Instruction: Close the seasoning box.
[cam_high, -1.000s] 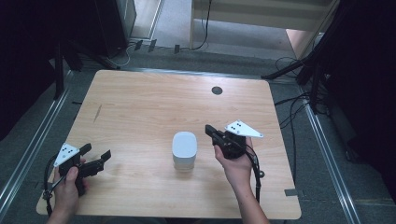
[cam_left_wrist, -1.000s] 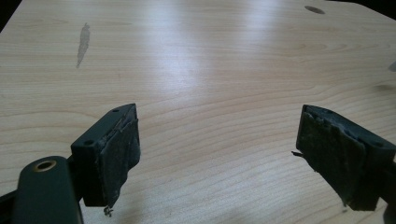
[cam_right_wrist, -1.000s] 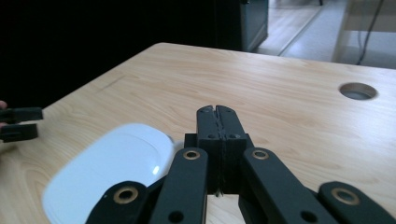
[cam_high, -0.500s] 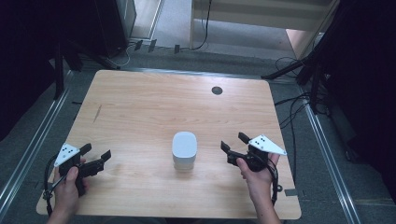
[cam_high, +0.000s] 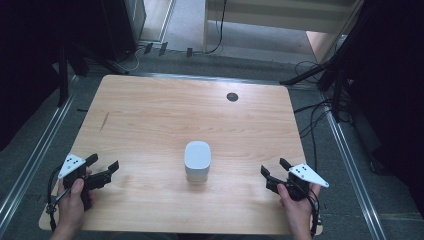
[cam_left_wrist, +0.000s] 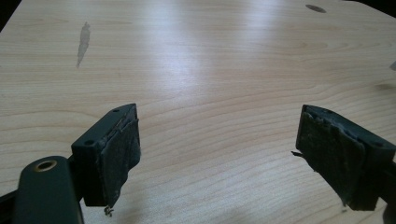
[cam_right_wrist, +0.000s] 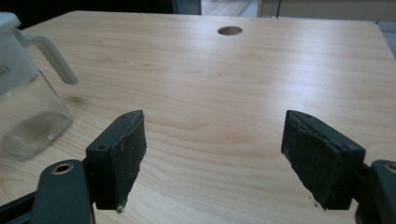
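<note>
Looking down from the high view, a wooden bench (cam_high: 165, 115) is carrying a single clear jug with a white lid (cam_high: 197, 161), which is standing upright near the middle of the bench, a little toward the near edge. The left gripper (cam_high: 104, 166) is resting close to the near left corner, held by the person's left hand (cam_high: 72, 197), with its jaws spread wide and holding nothing. The right gripper (cam_high: 272, 170) is sitting close to the near right corner in the right hand (cam_high: 295, 200), its jaws likewise spread wide and empty. Both grippers are lying well apart from the jug, one on each side. A round dark hole (cam_high: 232, 96) is showing in the bench top toward the far edge, right of centre, and a thin dark streak (cam_high: 104, 121) is marking the wood toward the left edge.

Moving to the left gripper view, the left gripper (cam_left_wrist: 217, 144) is pointing across bare wood with its two black jaws standing far apart. The streak (cam_left_wrist: 83, 42) is showing at upper left and the hole (cam_left_wrist: 316, 8) at the far upper right.

Turning to the right gripper view, the right gripper (cam_right_wrist: 215, 144) is hanging low over the bench, jaws wide and gripping nothing. The jug (cam_right_wrist: 25, 107) is standing at the left, its white handle (cam_right_wrist: 53, 56) reaching toward the middle, apart from the jaws. The hole (cam_right_wrist: 229, 31) is lying straight ahead near the far edge.
</note>
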